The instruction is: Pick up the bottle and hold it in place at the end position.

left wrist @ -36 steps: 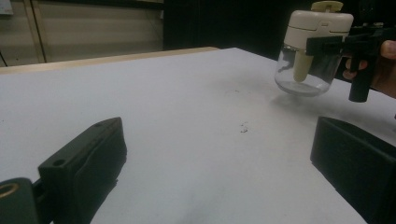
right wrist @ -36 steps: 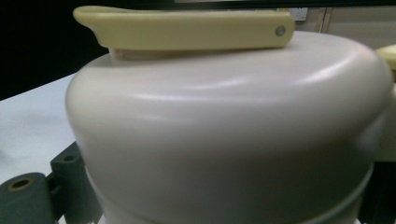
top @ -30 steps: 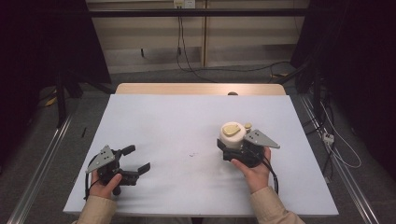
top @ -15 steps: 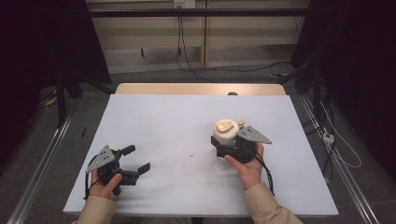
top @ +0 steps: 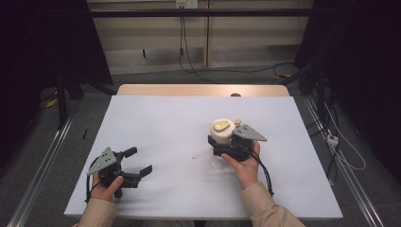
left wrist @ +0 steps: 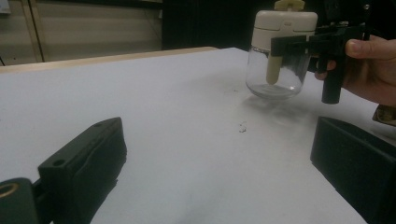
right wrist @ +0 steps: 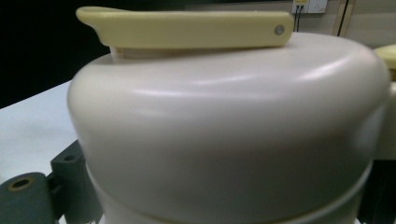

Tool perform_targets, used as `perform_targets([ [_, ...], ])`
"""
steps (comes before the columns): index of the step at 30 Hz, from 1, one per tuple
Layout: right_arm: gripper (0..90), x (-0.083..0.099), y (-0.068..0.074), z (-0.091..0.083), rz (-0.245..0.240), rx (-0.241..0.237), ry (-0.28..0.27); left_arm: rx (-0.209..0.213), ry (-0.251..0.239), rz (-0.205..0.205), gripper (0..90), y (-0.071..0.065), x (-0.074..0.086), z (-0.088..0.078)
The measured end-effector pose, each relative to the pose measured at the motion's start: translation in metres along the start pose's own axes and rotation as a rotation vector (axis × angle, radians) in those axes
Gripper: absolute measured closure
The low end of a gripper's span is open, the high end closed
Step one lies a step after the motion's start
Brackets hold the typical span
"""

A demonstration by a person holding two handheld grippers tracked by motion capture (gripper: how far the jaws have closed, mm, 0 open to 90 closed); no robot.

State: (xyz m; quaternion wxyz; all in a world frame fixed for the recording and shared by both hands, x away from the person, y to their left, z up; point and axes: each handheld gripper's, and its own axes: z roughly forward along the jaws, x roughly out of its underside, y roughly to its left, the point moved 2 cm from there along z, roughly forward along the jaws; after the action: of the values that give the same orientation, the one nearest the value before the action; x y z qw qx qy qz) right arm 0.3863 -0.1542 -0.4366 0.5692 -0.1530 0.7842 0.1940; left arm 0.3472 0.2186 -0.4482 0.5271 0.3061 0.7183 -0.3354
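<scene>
Glass jar (left wrist: 274,70) with a cream lid (top: 222,132) sits squeezed in the right gripper (top: 221,145), just above the white table (top: 161,123). The left gripper (top: 140,162) rests wide apart, holding nothing, near the table's front left.

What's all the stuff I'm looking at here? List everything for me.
Jar: one, clear glass with a cream lid and pale yellow lid handle, right of the table's middle, clamped by the right hand-held gripper.
Crumbs: a few, dark, near the table's middle.
Table: one, white top with a wooden far edge.
Cables: several, black, on the floor beyond the table.
Left hand-held gripper: one, black, jaws open, near the table's front left.
Right hand-held gripper: one, black, shut on the jar.
Hands: two, tan sleeves, at the near edge.
</scene>
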Motion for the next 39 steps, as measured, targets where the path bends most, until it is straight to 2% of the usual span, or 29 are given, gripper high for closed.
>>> perform_targets([
  [13, 7.0, -0.001, 0.006, 0.025, -0.013, -0.008, 0.014, 0.001, 0.001, -0.002, 3.1, 0.001, 0.0, 0.0],
  [32, 7.0, -0.006, 0.008, 0.044, -0.018, 0.008, 0.018, 0.004, 0.0, -0.01, 3.1, 0.001, 0.001, 0.001],
  [39, 7.0, -0.01, 0.008, 0.052, -0.018, 0.011, 0.012, 0.005, 0.005, -0.002, 3.1, 0.001, 0.002, 0.001],
])
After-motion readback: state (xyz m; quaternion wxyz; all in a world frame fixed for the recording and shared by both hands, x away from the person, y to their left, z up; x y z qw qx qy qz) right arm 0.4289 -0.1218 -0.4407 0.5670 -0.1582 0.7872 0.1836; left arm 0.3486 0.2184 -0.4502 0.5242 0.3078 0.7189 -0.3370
